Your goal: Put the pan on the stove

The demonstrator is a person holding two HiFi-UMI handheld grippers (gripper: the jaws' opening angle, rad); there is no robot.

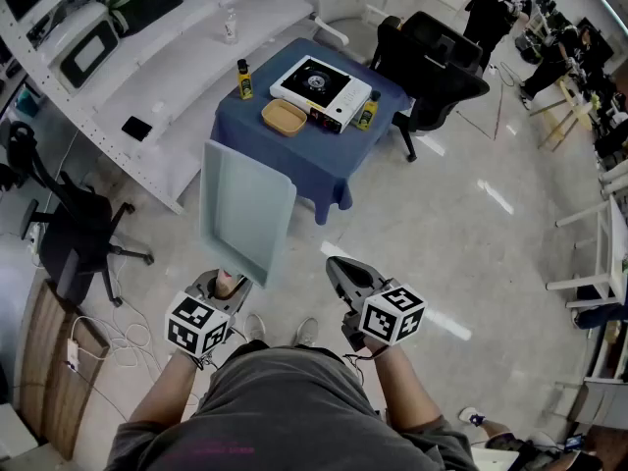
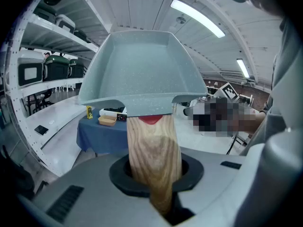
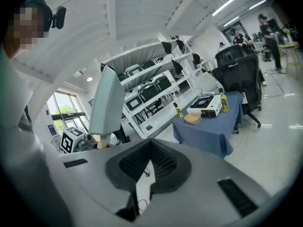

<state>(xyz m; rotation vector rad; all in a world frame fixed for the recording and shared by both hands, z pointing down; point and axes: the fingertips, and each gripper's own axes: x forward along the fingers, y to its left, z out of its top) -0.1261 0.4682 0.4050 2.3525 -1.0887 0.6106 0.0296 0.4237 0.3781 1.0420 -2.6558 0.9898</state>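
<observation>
My left gripper [image 1: 224, 285] is shut on the wooden handle [image 2: 154, 160] of a pale blue-green square pan [image 1: 245, 209], which it holds up in the air over the floor. The pan [image 2: 142, 70] fills the upper part of the left gripper view and shows edge-on as a pan [image 3: 105, 100] in the right gripper view. A white portable stove [image 1: 321, 88] sits on a blue-clothed table [image 1: 294, 160] well ahead; the stove [image 3: 208, 105] is far off. My right gripper [image 1: 339, 266] is beside the left one, its jaws together with nothing in them.
On the table by the stove lie a tan dish [image 1: 284, 117] and two yellow bottles [image 1: 244, 79] [image 1: 367, 111]. A black office chair [image 1: 432, 67] stands right of the table, another chair [image 1: 74, 234] at the left. White shelving [image 1: 147, 77] runs along the left.
</observation>
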